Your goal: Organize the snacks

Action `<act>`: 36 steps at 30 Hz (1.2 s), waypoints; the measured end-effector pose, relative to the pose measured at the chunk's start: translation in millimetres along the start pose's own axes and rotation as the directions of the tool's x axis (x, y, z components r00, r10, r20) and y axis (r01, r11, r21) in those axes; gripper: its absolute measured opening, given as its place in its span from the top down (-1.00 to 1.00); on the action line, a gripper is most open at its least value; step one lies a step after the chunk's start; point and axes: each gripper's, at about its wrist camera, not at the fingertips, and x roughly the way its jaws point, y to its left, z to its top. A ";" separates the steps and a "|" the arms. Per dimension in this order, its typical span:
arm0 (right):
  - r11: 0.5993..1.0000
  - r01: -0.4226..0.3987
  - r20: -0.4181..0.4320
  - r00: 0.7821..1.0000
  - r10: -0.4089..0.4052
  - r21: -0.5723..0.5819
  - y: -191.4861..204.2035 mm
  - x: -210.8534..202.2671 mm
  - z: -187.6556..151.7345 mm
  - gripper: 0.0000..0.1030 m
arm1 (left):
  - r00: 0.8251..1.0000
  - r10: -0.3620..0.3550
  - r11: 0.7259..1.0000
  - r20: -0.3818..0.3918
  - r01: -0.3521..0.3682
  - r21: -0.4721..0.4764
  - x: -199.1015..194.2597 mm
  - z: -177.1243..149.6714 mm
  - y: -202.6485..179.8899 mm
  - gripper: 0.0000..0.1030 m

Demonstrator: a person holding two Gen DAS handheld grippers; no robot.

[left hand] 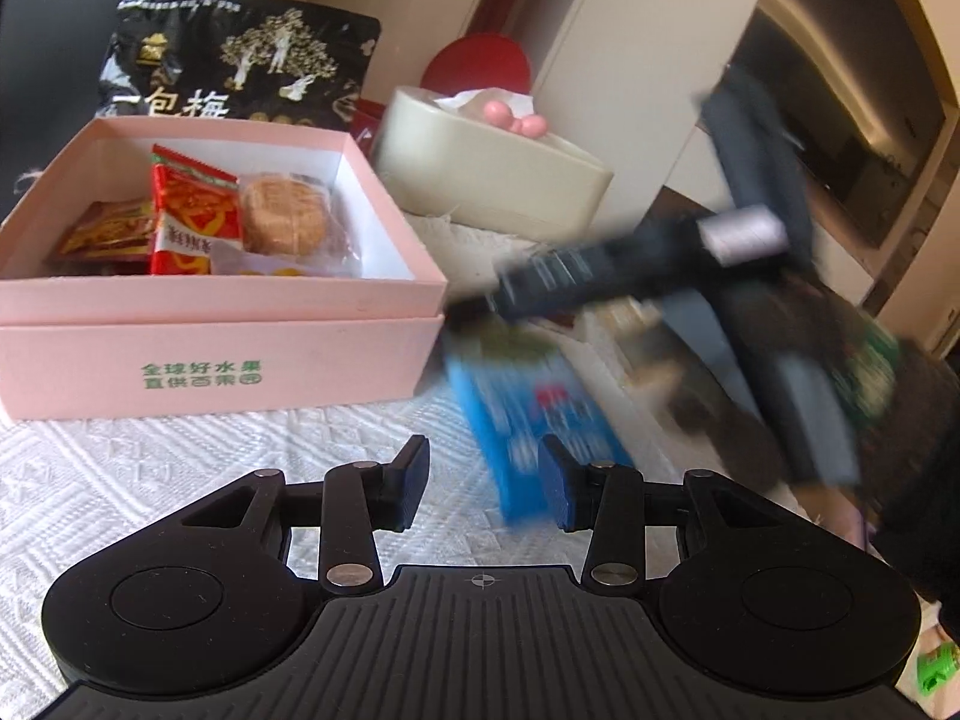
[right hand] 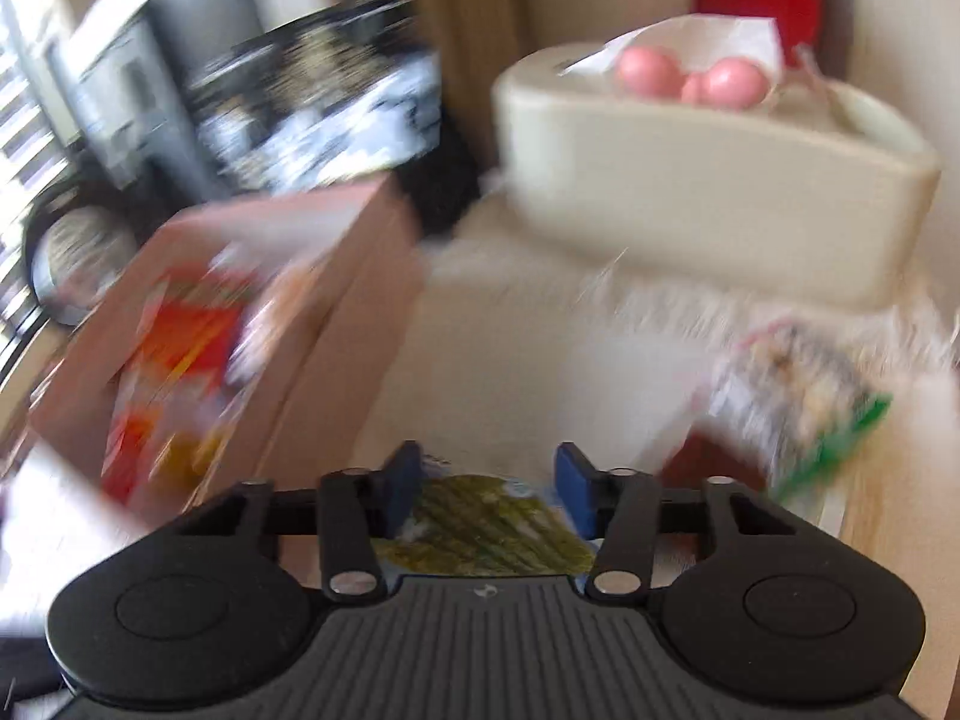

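target: blue snack pack point(left hand: 528, 414), lower centre of left-wrist view, on white tabletop point(left hand: 150, 468), just right of pink box point(left hand: 216, 360).
axis: long side runs away from cam, tilted.
right gripper point(right hand: 483, 495): nearer; pack sits between jaws, pads look to be on it, blur, not 100%.
left gripper point(left hand: 483, 483): jaws part open, empty.
goal: pink box, upper left, already holds snacks.
obstacles: cream tissue box point(left hand: 480, 168) behind; green pack point(right hand: 798, 396) right.
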 end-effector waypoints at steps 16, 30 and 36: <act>0.997 0.021 0.179 0.983 -0.035 0.075 -7.7 -102.3 -74.3 -0.33 | 0.992 0.118 0.992 0.049 -0.120 0.034 12.1 6.5 -4.7 0.13; 0.972 0.041 0.156 0.985 -0.078 0.230 -40.5 -71.5 -98.9 -0.35 | 0.985 -0.047 0.995 -0.168 0.061 0.074 14.1 -17.3 -33.6 0.14; 0.984 -0.091 0.139 0.988 0.070 0.155 -19.4 -79.1 -107.4 -0.33 | 0.987 -0.052 0.989 -0.153 0.073 0.131 -5.6 -14.9 -46.5 0.14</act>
